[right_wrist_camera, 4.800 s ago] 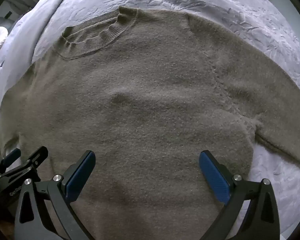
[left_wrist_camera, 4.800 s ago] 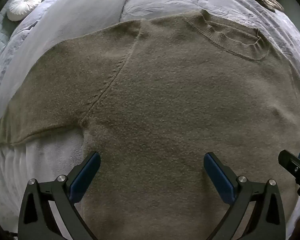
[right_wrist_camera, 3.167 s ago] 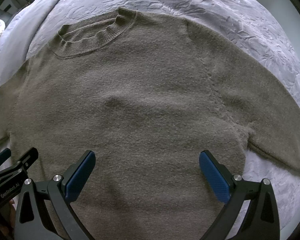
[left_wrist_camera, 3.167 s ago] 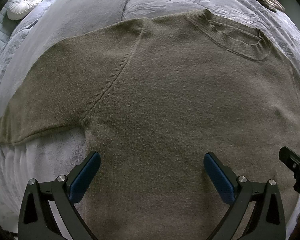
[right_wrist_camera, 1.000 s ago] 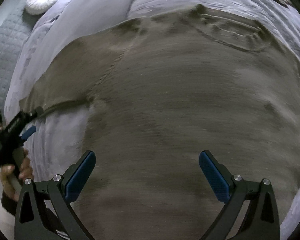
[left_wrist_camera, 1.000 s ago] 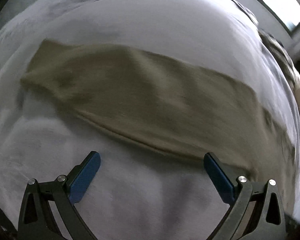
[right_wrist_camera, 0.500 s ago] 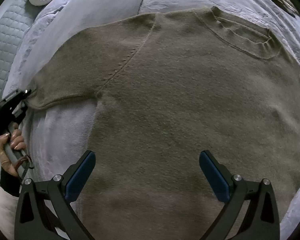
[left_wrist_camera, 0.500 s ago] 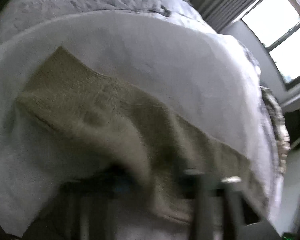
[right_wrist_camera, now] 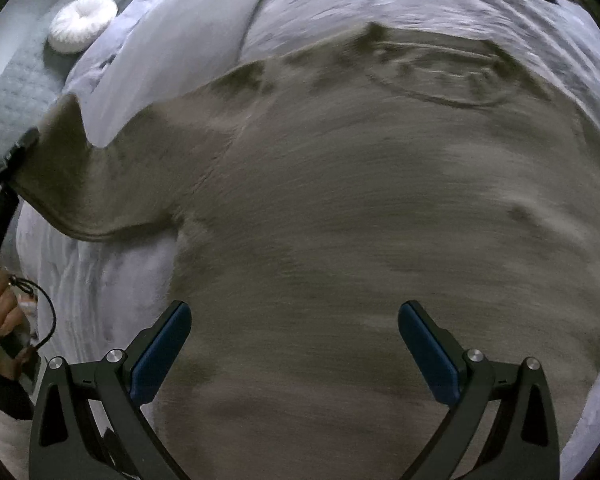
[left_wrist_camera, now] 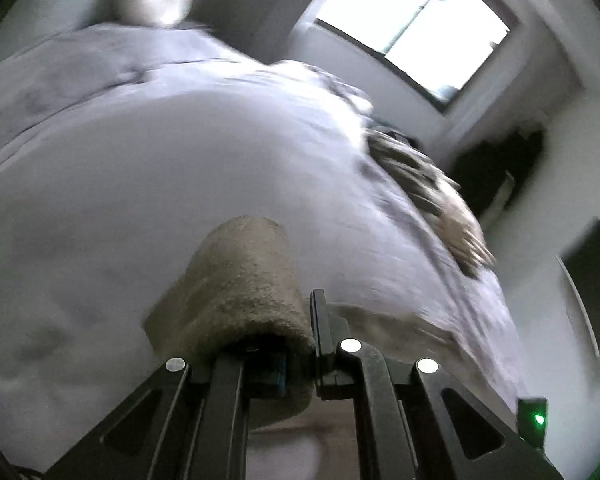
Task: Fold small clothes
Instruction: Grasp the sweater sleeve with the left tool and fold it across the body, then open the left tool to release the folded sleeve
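An olive-brown knitted sweater (right_wrist_camera: 380,200) lies spread on a pale bedspread (right_wrist_camera: 204,36), neckline (right_wrist_camera: 444,76) toward the far right. My left gripper (left_wrist_camera: 300,320) is shut on the cuff of the sweater's left sleeve (left_wrist_camera: 240,280), which drapes over its fingers. In the right wrist view that sleeve (right_wrist_camera: 100,176) is lifted off the bed at the left edge, held by the left gripper (right_wrist_camera: 24,148) in a person's hand (right_wrist_camera: 0,304). My right gripper (right_wrist_camera: 294,340) hovers open over the sweater's lower body, nothing between its blue pads (right_wrist_camera: 160,344).
A round white cushion (right_wrist_camera: 84,22) rests near the bed's far left corner. A woven tan throw (left_wrist_camera: 428,196) lies along the bed's far edge. A bright window (left_wrist_camera: 416,28) and grey walls stand beyond the bed.
My left gripper closed on the sleeve cuff and rose, lifting the sleeve off the bedspread and tilting up toward the window. The right gripper shifted slightly over the sweater body.
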{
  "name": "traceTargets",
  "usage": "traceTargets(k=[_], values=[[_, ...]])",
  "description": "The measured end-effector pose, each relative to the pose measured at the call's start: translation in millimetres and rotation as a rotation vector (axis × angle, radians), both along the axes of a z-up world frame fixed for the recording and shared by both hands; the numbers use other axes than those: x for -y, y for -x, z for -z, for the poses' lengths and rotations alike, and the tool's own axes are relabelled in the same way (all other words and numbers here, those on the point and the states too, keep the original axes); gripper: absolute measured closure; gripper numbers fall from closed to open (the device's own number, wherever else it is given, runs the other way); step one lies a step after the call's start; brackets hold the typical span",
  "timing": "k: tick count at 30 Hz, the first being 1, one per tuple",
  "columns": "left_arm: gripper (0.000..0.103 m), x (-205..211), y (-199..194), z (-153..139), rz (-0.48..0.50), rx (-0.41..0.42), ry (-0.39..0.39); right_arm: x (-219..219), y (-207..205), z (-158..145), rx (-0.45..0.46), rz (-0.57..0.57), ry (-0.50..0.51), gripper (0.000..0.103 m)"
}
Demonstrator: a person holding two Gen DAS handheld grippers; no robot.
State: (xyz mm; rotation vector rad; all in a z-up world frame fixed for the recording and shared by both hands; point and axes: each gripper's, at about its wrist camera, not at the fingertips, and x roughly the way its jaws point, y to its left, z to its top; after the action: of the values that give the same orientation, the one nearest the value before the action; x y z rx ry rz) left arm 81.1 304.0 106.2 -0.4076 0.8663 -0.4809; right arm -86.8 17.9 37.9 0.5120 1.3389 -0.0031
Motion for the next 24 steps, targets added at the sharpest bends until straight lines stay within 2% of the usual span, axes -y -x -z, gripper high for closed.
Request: traceTargets(k=[5, 9, 11, 12, 14, 17, 18, 19, 21, 22, 24], values=[[0.093, 112, 11, -10, 0.254, 0.020, 0.000, 47, 23, -2, 0.012, 0.118, 0.005, 0.000], [0.093, 196, 24, 13, 0.415, -0.033, -0.038, 82, 45, 6, -0.014, 0.209, 0.000, 0.000], [0.093, 233, 36, 32, 0.485, -0.051, -0.105, 95, 56, 13, -0.030, 0.242, 0.001, 0.000], [0.093, 257, 44, 47, 0.525, -0.058, -0.194, 102, 61, 17, -0.040, 0.258, 0.001, 0.000], [0.093, 274, 60, 73, 0.567, -0.077, -0.321, 112, 69, 24, -0.058, 0.280, 0.002, 0.000], [0.092, 286, 78, 100, 0.592, -0.109, -0.432, 126, 77, 31, -0.076, 0.303, 0.007, 0.000], [0.079, 287, 85, 104, 0.584, -0.093, -0.489, 130, 79, 32, -0.076, 0.308, 0.008, 0.000], [0.069, 284, 92, 103, 0.587, -0.072, -0.507, 132, 80, 33, -0.076, 0.309, 0.010, 0.000], [0.012, 277, 105, 92, 0.565, 0.007, -0.554, 136, 78, 35, -0.074, 0.310, 0.019, 0.000], [0.004, 273, 110, 86, 0.547, 0.044, -0.582, 137, 75, 34, -0.072, 0.308, 0.028, 0.000], [0.003, 261, 119, 69, 0.543, 0.108, -0.605, 136, 69, 31, -0.064, 0.300, 0.049, 0.000]])
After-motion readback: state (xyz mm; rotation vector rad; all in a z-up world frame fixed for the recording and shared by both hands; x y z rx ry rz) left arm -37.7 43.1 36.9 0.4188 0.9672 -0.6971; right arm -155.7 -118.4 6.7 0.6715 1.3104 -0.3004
